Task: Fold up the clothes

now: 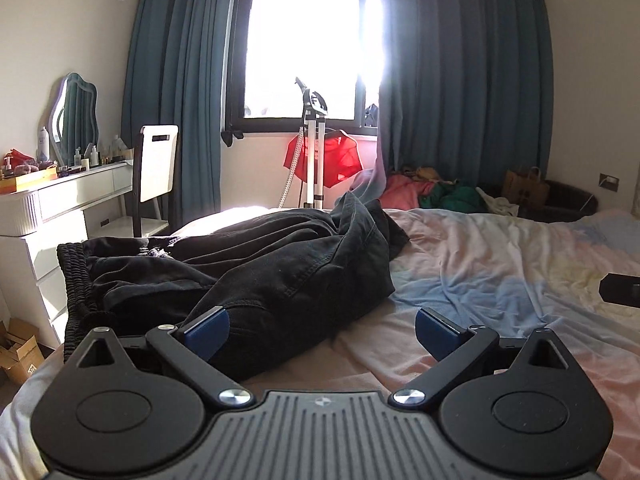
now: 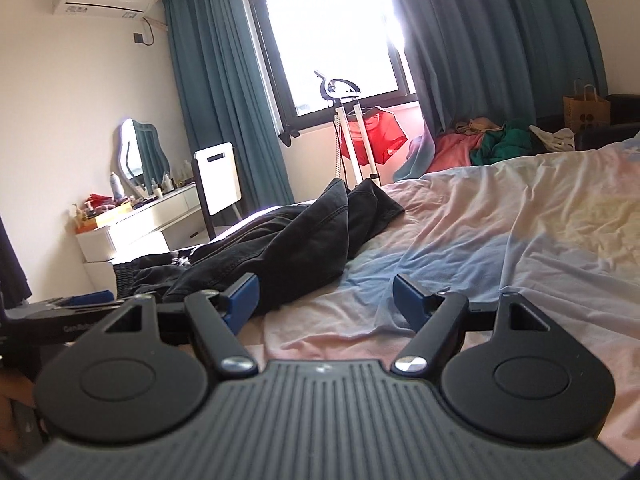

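A pair of black trousers (image 1: 248,276) with an elastic waistband lies crumpled on the left part of the bed (image 1: 500,264). It also shows in the right wrist view (image 2: 296,248). My left gripper (image 1: 322,330) is open and empty, low over the bed at the near edge of the trousers, its left finger in front of the fabric. My right gripper (image 2: 326,300) is open and empty, over the pastel sheet (image 2: 500,232) just right of the trousers. The left gripper's blue pad shows at the left edge of the right wrist view (image 2: 90,298).
A white dressing table (image 1: 68,200) with mirror and bottles and a chair (image 1: 156,168) stand left of the bed. A garment steamer stand (image 1: 314,152) with a red garment is under the window. A pile of clothes (image 1: 436,194) lies by the curtain.
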`<state>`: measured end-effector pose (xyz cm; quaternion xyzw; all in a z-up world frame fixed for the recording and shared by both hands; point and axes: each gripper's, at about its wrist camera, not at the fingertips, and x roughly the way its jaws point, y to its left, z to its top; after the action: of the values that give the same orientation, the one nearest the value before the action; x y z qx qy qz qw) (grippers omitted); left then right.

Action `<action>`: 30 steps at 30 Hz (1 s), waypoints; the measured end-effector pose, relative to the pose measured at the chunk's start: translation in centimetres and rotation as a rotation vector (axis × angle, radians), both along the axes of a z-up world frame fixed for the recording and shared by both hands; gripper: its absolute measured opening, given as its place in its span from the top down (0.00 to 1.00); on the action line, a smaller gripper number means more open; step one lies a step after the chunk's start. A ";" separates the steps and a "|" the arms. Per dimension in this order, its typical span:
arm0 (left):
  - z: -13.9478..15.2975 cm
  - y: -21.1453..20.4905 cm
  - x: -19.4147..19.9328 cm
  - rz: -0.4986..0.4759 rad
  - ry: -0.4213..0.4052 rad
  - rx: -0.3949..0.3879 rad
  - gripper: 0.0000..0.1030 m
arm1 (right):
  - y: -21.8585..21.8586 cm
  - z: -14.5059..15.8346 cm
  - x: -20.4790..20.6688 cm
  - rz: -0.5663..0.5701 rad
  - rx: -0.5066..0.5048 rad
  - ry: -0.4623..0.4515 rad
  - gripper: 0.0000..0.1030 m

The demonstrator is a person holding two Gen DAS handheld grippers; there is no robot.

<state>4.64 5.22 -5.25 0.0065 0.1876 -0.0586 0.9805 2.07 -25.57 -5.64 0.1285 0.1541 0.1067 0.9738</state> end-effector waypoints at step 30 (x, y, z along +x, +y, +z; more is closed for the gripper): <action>-4.8 -8.8 23.5 -0.126 0.133 0.238 0.07 | -4.6 -2.1 2.9 -0.127 0.136 0.148 0.25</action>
<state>28.18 -3.59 -10.04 0.1306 0.2570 -0.0978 0.9525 4.99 -30.21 -7.79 0.2111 0.2097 0.0454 0.9536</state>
